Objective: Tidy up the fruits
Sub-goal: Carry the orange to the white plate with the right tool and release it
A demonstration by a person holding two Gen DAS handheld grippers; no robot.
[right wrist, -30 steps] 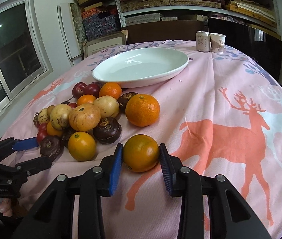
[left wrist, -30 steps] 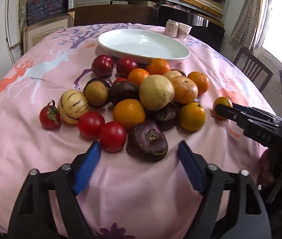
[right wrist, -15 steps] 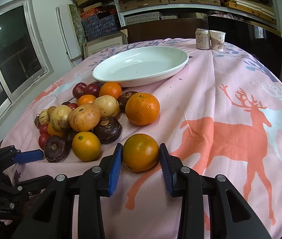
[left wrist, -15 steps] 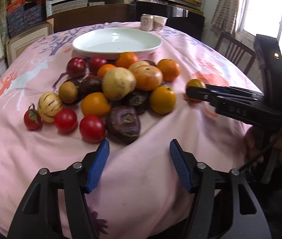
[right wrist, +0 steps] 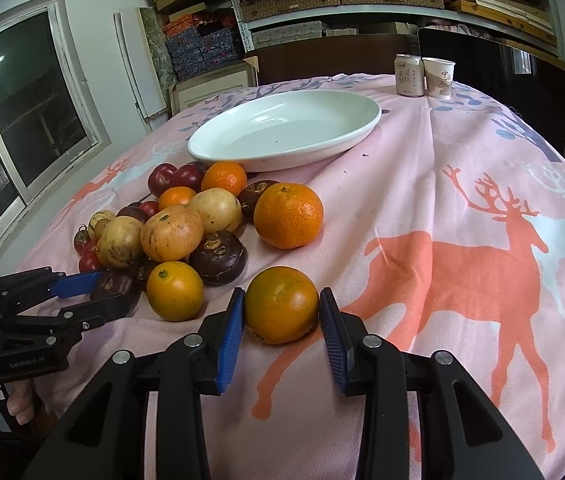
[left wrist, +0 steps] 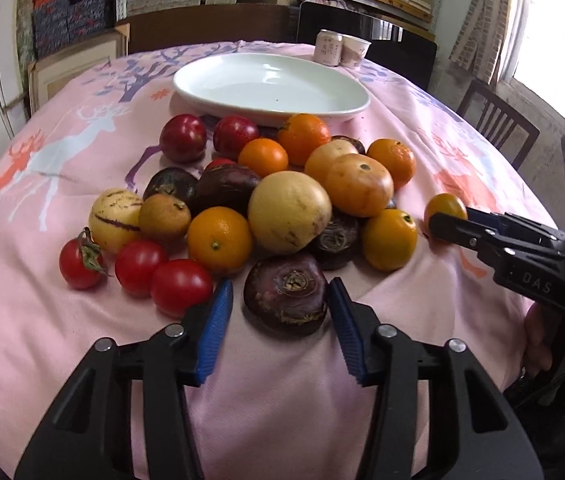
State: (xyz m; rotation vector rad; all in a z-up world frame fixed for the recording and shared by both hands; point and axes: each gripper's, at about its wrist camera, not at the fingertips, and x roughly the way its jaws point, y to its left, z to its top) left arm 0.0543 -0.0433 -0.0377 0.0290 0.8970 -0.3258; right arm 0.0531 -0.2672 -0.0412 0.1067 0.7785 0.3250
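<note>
Pink deer cloth over the desk, white plate [right wrist: 366, 122] beyond. My right hand-held gripper [right wrist: 281, 312] pinches the orange [right wrist: 281, 310] at its middle: firm, round, may roll. My left hand-held gripper [left wrist: 280, 300] gapes around a dark purple fruit [left wrist: 285, 292].

Left gripper [left wrist: 280, 308]: held low and level over the table, jaws spread wide, blue pads either side of a dark purple fruit [left wrist: 285, 293] with a gap showing at each pad (no contact visible). In the right wrist view, the holding hand [right wrist: 0, 400] shows only as fingers wrapped on the handle at the lower left edge.

Right gripper [right wrist: 282, 312]: also low and level, pads flanking an orange [right wrist: 281, 310] and standing at its sides; whether they press it cannot be told. Its holding hand [left wrist: 542, 340] is partly visible.
</note>
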